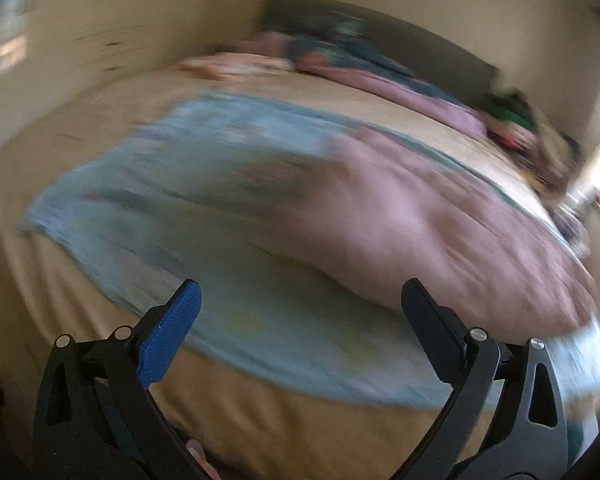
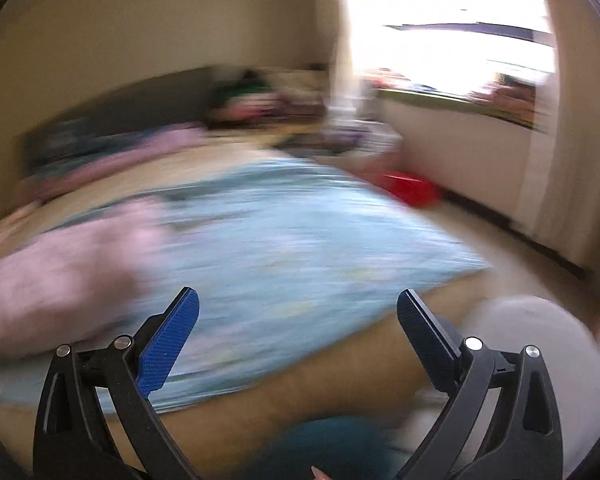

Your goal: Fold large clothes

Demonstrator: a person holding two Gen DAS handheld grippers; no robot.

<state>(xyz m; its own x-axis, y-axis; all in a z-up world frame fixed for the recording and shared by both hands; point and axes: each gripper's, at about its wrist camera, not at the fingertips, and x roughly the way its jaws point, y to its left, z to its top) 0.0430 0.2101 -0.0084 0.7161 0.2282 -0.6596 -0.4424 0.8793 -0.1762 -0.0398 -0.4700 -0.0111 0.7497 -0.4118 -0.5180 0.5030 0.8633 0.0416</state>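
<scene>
Both grippers hung wide apart and held nothing: my left gripper [image 1: 300, 312] and right gripper [image 2: 298, 316] hovered over the near edge of the bed [image 1: 100, 112]. Blue blanket [image 1: 148, 200] lay spread flat, pink underside [image 1: 420, 220] flopped over it, so folding looked barely begun. Only the right view caught the window [image 2: 440, 20] and a red bin [image 2: 410, 188]; everything was blurred.
</scene>
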